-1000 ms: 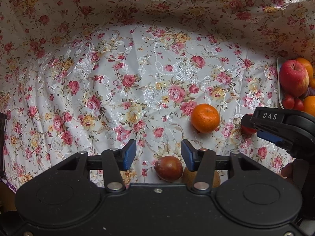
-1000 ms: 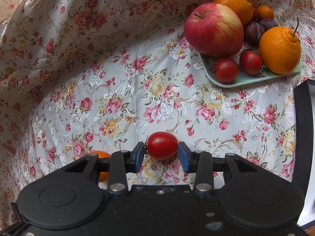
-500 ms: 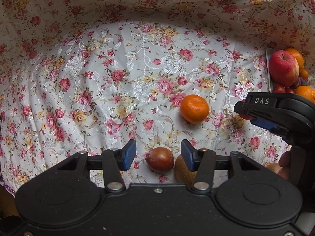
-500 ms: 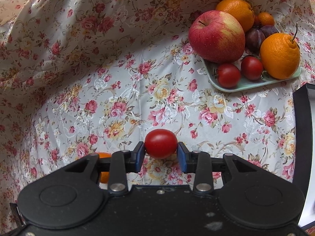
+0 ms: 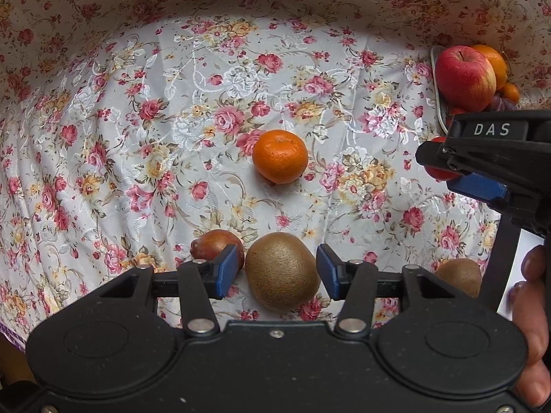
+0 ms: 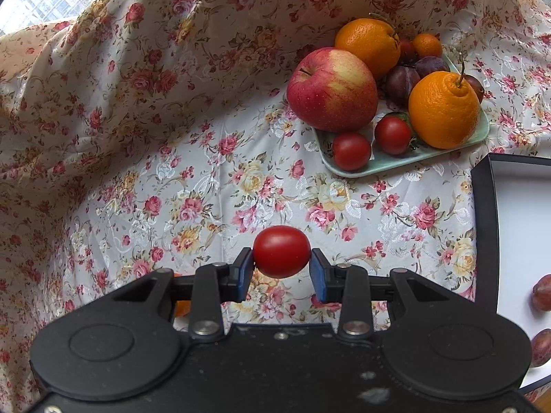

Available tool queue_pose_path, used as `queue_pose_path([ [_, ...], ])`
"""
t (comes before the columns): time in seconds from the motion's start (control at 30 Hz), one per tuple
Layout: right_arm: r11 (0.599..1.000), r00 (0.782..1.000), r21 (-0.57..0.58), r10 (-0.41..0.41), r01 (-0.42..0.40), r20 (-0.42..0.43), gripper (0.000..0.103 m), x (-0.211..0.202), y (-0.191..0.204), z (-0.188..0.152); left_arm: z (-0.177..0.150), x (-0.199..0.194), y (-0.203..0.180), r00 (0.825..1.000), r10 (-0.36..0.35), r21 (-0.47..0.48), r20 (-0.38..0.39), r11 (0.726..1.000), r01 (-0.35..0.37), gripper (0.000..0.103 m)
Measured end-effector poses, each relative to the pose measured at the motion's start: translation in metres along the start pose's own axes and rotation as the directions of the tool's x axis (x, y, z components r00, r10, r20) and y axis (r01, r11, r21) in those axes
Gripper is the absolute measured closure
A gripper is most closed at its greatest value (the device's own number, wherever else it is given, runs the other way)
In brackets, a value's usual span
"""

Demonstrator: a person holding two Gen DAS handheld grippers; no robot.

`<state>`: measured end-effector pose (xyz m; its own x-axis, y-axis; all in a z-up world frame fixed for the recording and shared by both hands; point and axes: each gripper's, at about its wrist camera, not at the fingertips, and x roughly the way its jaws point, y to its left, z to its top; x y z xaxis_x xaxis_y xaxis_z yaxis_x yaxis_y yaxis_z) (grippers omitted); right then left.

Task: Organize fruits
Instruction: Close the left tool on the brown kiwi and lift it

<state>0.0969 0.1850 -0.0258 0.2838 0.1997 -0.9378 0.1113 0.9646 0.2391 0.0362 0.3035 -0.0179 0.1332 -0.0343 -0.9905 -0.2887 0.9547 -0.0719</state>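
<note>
1. The right gripper (image 6: 281, 270) is clamped on a cherry tomato (image 6: 281, 251), held above the flowered cloth (image 6: 206, 172).
2. The left gripper (image 5: 277, 270) stands open around a kiwi (image 5: 282, 270) lying on the cloth, pads not touching.
3. The fruit plate (image 6: 396, 167) sits well apart.

The left gripper (image 5: 278, 268) hung open above a kiwi (image 5: 281, 271) lying between its blue pads on the floral cloth (image 5: 137, 130), a reddish-brown fruit (image 5: 215, 246) just beside the left pad. A mandarin (image 5: 280, 156) sat beyond, and the right gripper (image 5: 461, 168) (marked "DAS") held a red tomato (image 5: 437, 172) near the fruit tray (image 5: 437, 103).
</note>
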Motion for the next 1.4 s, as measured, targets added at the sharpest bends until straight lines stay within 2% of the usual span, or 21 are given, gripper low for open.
queue_pose_path([
  [0.1, 1.000, 1.000, 0.003, 0.002, -0.002, 0.007, 0.065, -0.005, -0.008, 0.003, -0.001, 0.006, -0.007, 1.000, 0.003, -0.001, -0.019, 1.000, -0.003, 0.044],
  [0.3, 1.000, 1.000, 0.014, 0.002, -0.002, 0.019, 0.065, -0.014, -0.022, 0.007, -0.005, 0.013, -0.022, 0.996, 0.090, 0.012, -0.005, 0.996, -0.090, 0.039],
  [0.57, 0.999, 0.999, 0.035, 0.019, -0.020, 0.027, 0.065, -0.023, -0.036, 0.011, -0.007, 0.022, -0.035, 0.988, 0.155, 0.014, 0.006, 0.988, -0.155, 0.029],
  [0.93, 0.999, 0.999, 0.042, 0.027, -0.029, 0.036, 0.065, -0.033, -0.050, 0.012, 0.003, 0.028, -0.023, 0.988, 0.153, -0.081, -0.011, 0.985, -0.153, 0.025],
  [1.17, 0.999, 0.999, 0.045, 0.028, -0.030, 0.039, 0.065, -0.036, -0.057, 0.013, -0.001, 0.033, -0.026, 0.980, 0.198, -0.078, -0.019, 0.977, -0.199, 0.024],
  [1.4, 0.998, 0.999, 0.045, 0.035, -0.036, 0.040, 0.065, -0.037, -0.059, 0.013, -0.004, 0.040, -0.022, 0.979, 0.197, -0.102, -0.056, 0.974, -0.202, 0.024],
])
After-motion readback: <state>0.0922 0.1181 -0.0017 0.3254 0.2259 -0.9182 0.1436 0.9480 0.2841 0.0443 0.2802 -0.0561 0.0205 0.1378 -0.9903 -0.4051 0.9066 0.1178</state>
